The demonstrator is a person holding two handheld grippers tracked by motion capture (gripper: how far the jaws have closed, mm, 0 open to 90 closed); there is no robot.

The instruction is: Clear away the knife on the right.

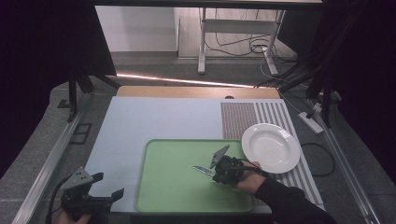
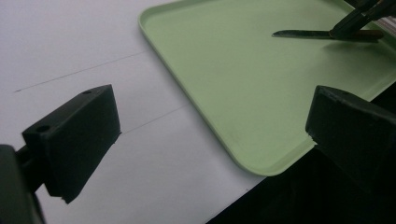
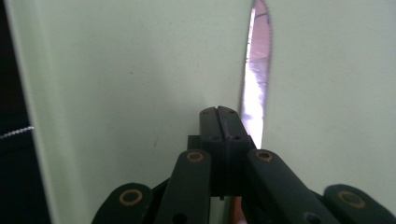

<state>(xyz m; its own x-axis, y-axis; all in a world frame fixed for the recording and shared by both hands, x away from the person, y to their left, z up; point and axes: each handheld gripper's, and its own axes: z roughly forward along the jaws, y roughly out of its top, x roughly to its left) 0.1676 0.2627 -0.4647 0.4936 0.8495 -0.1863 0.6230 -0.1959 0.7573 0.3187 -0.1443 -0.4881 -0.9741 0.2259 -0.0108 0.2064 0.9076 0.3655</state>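
My right gripper [image 1: 215, 171] has its jaws pressed tight on a serrated knife [image 1: 203, 170], blade lying low over the green tray [image 1: 173, 186] near its right side. My left gripper [image 1: 105, 186] hovers over the white tabletop [image 1: 154, 116] just left of the tray, jaws spread wide, gripping nothing. A white plate [image 1: 271, 147] sits beside the tray's right edge.

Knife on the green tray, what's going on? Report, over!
Right gripper shut on knife, over green tray. Left gripper open, empty, at table's near corner. White plate off to the side. Nothing blocking.
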